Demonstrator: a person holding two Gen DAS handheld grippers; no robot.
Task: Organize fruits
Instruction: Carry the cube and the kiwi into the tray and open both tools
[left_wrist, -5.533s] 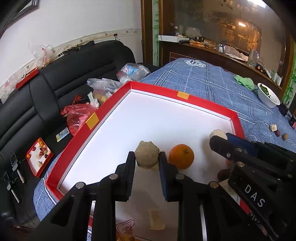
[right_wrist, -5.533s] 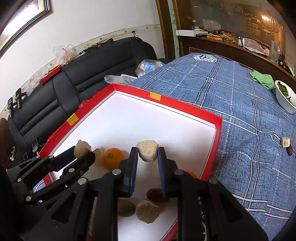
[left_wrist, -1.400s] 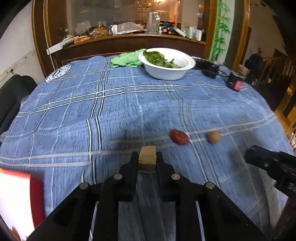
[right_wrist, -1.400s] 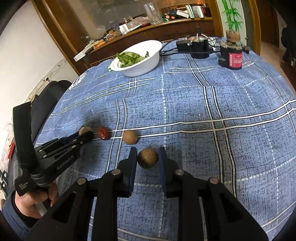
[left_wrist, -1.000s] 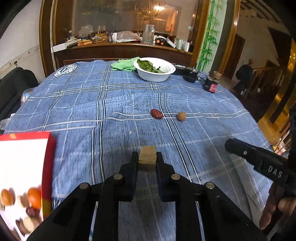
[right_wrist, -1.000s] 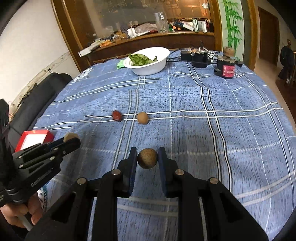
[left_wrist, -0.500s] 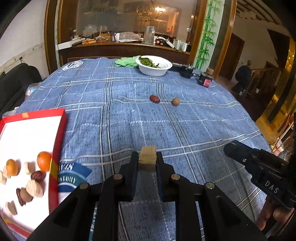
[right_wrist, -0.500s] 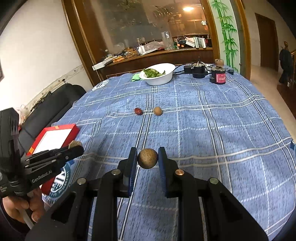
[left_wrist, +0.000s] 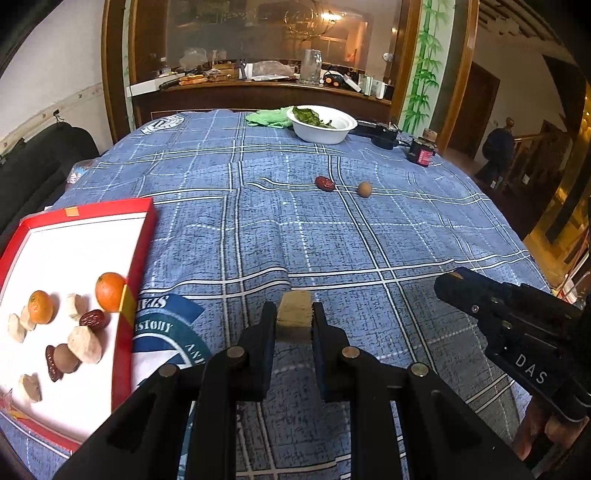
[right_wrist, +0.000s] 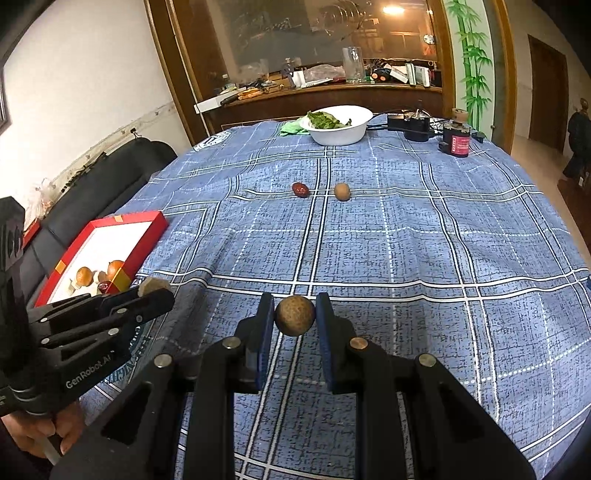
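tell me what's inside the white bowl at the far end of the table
Leafy greens show above the rim of the round white bowl. Its wall hides anything lying deeper inside.

Left hand-held gripper (left_wrist: 294, 318) and right hand-held gripper (right_wrist: 294, 316) clamped, tilted downward.

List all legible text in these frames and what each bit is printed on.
"DAS": on the right tongs.
"GenRobot.AI": on the left tongs.
Emblem on the blue tablecloth: upside-down lettering, only partly legible.
Red label on the dark jar: too small to read.
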